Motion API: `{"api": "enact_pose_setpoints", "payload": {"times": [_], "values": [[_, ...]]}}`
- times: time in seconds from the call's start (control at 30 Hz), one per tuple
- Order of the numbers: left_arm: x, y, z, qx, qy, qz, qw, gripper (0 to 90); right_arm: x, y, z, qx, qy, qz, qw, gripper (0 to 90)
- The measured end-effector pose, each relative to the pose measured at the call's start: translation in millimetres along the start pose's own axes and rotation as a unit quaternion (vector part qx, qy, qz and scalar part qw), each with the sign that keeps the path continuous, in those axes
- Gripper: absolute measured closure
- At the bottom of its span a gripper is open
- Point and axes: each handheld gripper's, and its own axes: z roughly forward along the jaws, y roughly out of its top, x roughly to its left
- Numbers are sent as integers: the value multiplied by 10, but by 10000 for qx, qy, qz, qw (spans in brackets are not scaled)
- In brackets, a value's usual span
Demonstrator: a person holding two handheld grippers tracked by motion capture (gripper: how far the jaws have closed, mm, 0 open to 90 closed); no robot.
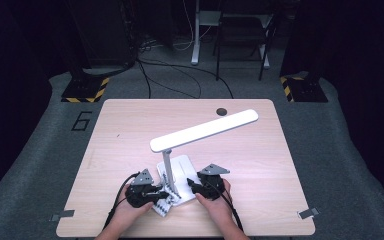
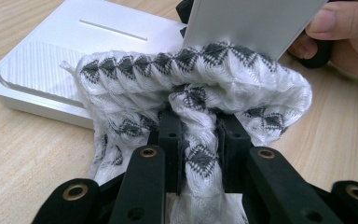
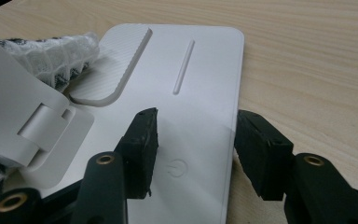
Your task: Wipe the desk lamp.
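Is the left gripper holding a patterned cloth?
Yes, the left gripper is shut on a bunched white cloth with grey diamonds, beside the lamp base.

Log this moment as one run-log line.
left gripper: shut on cloth | right gripper: open over lamp base | cloth beside lamp base

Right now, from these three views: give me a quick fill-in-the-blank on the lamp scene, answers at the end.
1. The left gripper has its fingers shut on a patterned ____.
2. The cloth lies against the white base of a desk ____.
3. The right gripper holds its fingers ____ over the base's power symbol.
4. The lamp stands on a ____ table.

Answers: cloth; lamp; open; wooden
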Motion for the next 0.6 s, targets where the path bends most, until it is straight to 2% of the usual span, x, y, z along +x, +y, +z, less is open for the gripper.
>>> {"api": "enact_pose_setpoints", "payload": {"times": [0.07,0.13,0.27,0.43,0.5,0.6], "values": [[-3,22,-20,2,-33,-73,10000,755,0,0,-1,2,2,-6,10000,489],[-15,66,-66,-15,-18,5,10000,755,-1,-1,-1,4,-7,-22,10000,489],[-60,202,-228,-276,-32,75,9996,756,7,1,-5,22,-35,-93,9999,489],[-151,404,-444,-552,-90,32,9984,755,8,-1,-4,-7,-52,-91,9999,489],[-187,479,-519,-617,-103,107,9980,755,7,-1,-3,-15,-47,-84,10000,489],[-239,612,-675,-858,-134,236,9959,754,7,0,-4,7,-44,-75,10000,489]]}}
